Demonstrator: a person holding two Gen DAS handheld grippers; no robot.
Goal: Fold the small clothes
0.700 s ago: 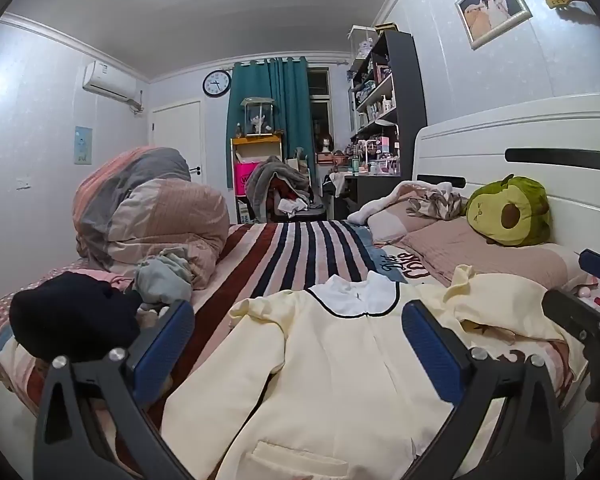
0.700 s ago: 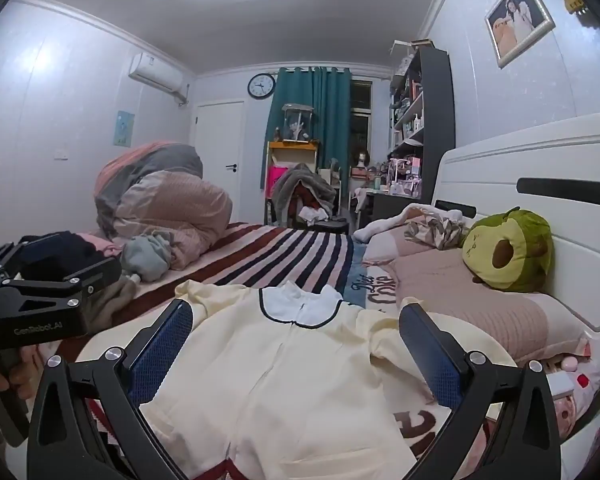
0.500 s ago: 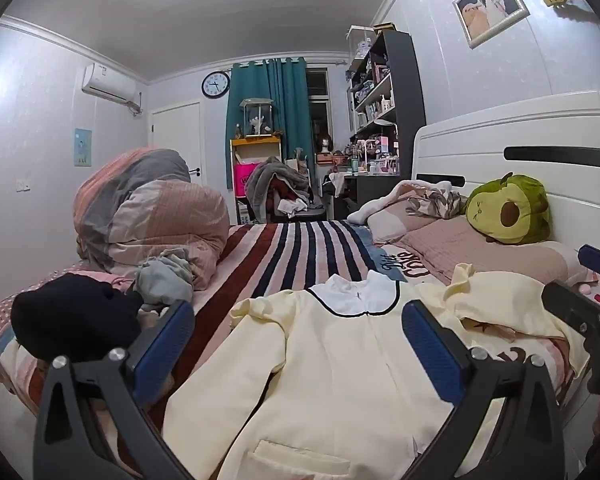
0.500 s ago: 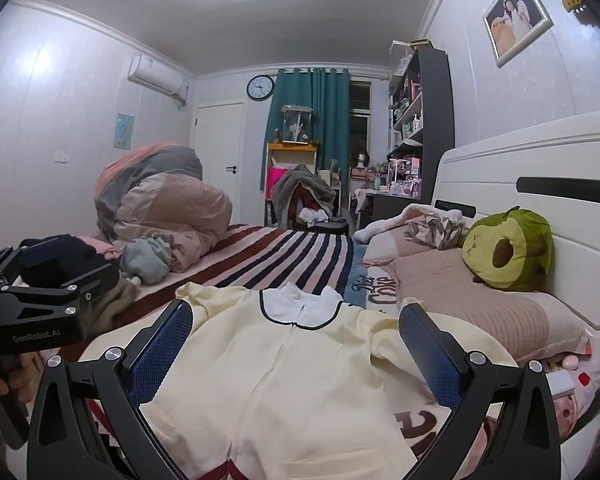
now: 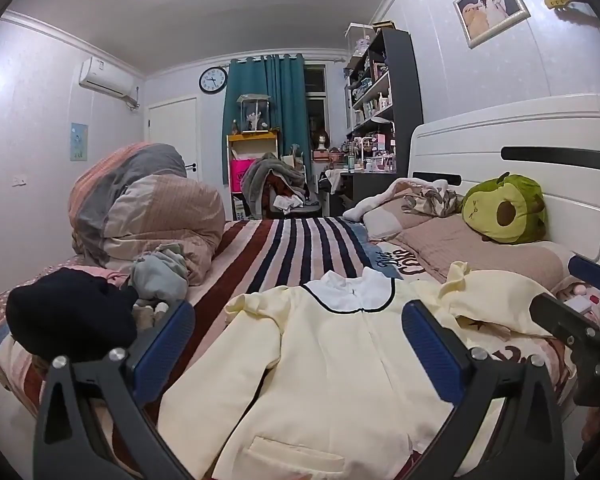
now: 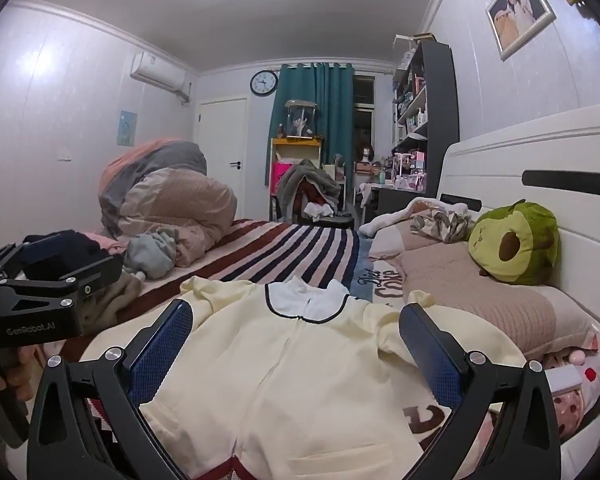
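A small cream jacket (image 5: 332,364) (image 6: 300,376) with a white, dark-trimmed collar lies spread face up on the striped bed. One sleeve reaches left; the other lies crumpled toward the pillow (image 5: 496,304). My left gripper (image 5: 298,344) hovers above the jacket's chest, jaws wide open with nothing between them. My right gripper (image 6: 296,344) hovers over the same jacket, also open and empty. Each gripper shows at the edge of the other's view: the left gripper (image 6: 40,300), with a hand below it, and the right gripper (image 5: 580,328).
A dark garment (image 5: 68,320) and a grey-green one (image 5: 160,276) lie at the left of the bed beside a bundled quilt (image 5: 140,208). Pillows and a green avocado plush (image 5: 504,208) sit by the white headboard (image 5: 512,148). A chair with clothes stands beyond the bed.
Both views have shifted only slightly; the jacket lies as before and both grippers stay open.
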